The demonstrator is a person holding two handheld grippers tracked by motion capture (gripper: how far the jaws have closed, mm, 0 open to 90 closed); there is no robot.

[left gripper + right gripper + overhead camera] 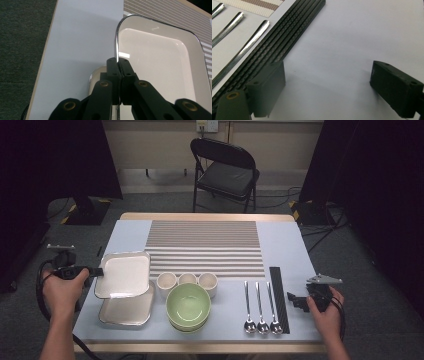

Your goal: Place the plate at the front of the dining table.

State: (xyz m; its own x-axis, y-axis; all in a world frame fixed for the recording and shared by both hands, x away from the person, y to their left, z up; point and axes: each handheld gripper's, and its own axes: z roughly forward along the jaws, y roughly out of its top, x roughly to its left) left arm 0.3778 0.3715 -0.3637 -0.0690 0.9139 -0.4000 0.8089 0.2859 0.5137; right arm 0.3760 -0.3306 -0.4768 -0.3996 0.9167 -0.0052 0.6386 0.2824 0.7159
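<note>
Looking down from the high view, the left gripper (95,271) is clamped on the left rim of a white rectangular tray (125,274), which sits tilted above a second tray (126,310) of the same kind at the table's near left. Just to the right stand three small cups (187,280) and a stack of green bowls (188,305), then three spoons (259,308) and a black strip (279,297). A striped placemat (205,247) lies beyond them. The right gripper (299,301) rests near the table's right edge, beside the strip.

From the left gripper view, the jaws stand pressed together on the tray's thin, shiny rim (116,47), one pad on each face of the edge. The tray's glossy basin (160,65) stretches away to the right, and the lower tray (96,75) peeks out beneath. It looks stiff and fairly light, but smooth and slick; held at one edge only, it will likely want to sag or swivel, so a deep bite at mid-rim seems wisest, with slow moves to spare a possibly breakable dish.

From the right gripper view, the jaws stand wide apart over bare tablecloth (352,37), gripping nothing, with the black strip (284,37) and spoon handles (244,51) to one side.
</note>
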